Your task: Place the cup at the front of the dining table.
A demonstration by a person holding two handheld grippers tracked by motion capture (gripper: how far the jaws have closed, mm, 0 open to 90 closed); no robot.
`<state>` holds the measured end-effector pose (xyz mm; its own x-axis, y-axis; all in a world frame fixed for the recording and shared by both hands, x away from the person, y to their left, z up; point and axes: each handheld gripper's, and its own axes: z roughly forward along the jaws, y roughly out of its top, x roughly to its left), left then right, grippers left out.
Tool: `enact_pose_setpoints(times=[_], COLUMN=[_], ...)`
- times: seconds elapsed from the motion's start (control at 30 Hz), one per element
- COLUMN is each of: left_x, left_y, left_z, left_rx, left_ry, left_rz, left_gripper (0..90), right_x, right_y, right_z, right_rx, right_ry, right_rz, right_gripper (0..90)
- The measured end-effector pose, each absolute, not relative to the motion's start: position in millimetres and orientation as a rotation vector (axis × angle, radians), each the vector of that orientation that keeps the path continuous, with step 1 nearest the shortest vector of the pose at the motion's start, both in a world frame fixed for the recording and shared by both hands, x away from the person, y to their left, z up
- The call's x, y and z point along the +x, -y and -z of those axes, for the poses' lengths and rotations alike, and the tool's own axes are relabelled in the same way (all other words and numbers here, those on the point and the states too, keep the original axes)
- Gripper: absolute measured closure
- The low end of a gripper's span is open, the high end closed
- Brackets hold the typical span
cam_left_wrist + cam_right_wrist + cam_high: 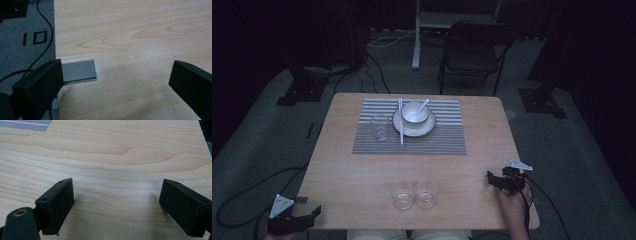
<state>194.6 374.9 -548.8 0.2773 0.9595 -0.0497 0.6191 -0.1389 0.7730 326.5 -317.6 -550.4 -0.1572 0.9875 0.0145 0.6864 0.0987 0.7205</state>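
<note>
A striped placemat (442, 137) lies at the far middle of the wooden table (362, 170). On it stands a white plate (428, 129) with a white bowl (414, 113) and a spoon (424, 105) in it, a pair of white chopsticks (401, 122) across the plate's left side, and a clear glass (380, 128) to the left. Two more clear glasses (403, 195) (426, 193) stand side by side near the front edge. My left gripper (310, 214) (117, 82) is open at the front left corner. My right gripper (492, 180) (117, 202) is open over bare wood at the front right.
A grey tape patch (78, 70) sits on the table's left edge. Black cables (242, 195) trail over the grey carpet left of the table. A dark folding chair (474, 50) and a white stand leg (416, 35) are beyond the far edge.
</note>
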Motion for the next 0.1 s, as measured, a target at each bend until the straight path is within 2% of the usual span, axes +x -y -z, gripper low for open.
enact_pose_setpoints(times=[0.1], left_x=[195.2], left_y=[-375.2], left_z=[550.4], left_rx=[1.847], left_ry=[-1.414], left_rz=[-0.611], left_gripper=[0.0], right_x=[326.5], right_y=[317.6], right_z=[550.4], right_rx=[1.633], right_ry=[-1.901], right_rz=[-0.823], right_gripper=[11.8])
